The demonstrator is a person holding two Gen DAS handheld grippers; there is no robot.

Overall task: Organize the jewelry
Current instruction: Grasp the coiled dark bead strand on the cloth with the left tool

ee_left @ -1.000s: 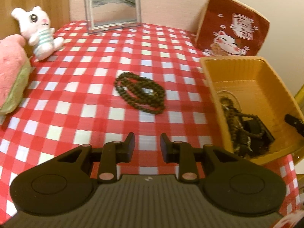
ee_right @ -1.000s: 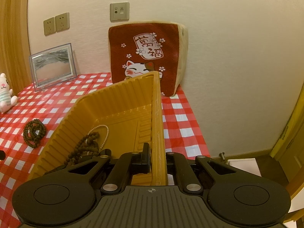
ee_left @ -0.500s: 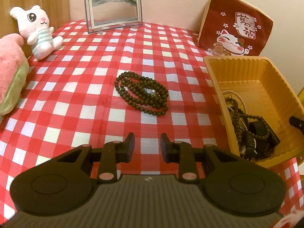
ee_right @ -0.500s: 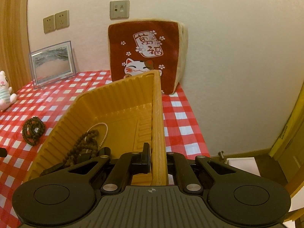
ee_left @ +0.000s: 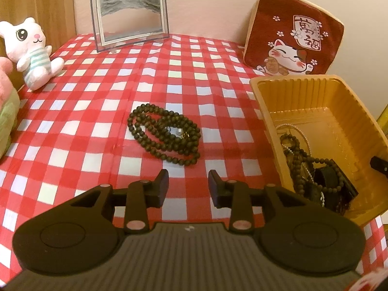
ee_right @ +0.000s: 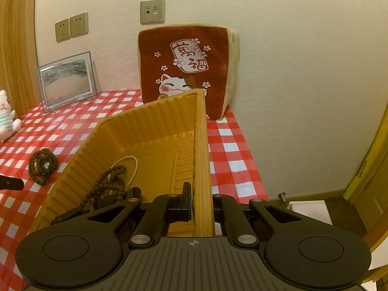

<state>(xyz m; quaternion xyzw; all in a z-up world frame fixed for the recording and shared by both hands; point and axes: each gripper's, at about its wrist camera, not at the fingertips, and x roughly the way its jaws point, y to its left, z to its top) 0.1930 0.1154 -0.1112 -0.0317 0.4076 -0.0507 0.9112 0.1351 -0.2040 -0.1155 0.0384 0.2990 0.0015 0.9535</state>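
checked tablecloth (ee_left: 97, 126), bead necklace (ee_left: 165, 135), tray (ee_left: 303, 92)

Red-and-white checked tablecloth (ee_left: 72, 111); dark brown bead necklace (ee_left: 165, 133); amber-yellow ribbed tray (ee_left: 322, 97); dark red cat-print cushion (ee_left: 293, 34); white rabbit plush (ee_left: 31, 51)

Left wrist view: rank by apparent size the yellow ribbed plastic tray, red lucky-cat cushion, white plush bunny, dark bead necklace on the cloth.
1. Yellow ribbed plastic tray
2. Red lucky-cat cushion
3-4. Dark bead necklace and white plush bunny look alike. The bunny is farther, so unranked.
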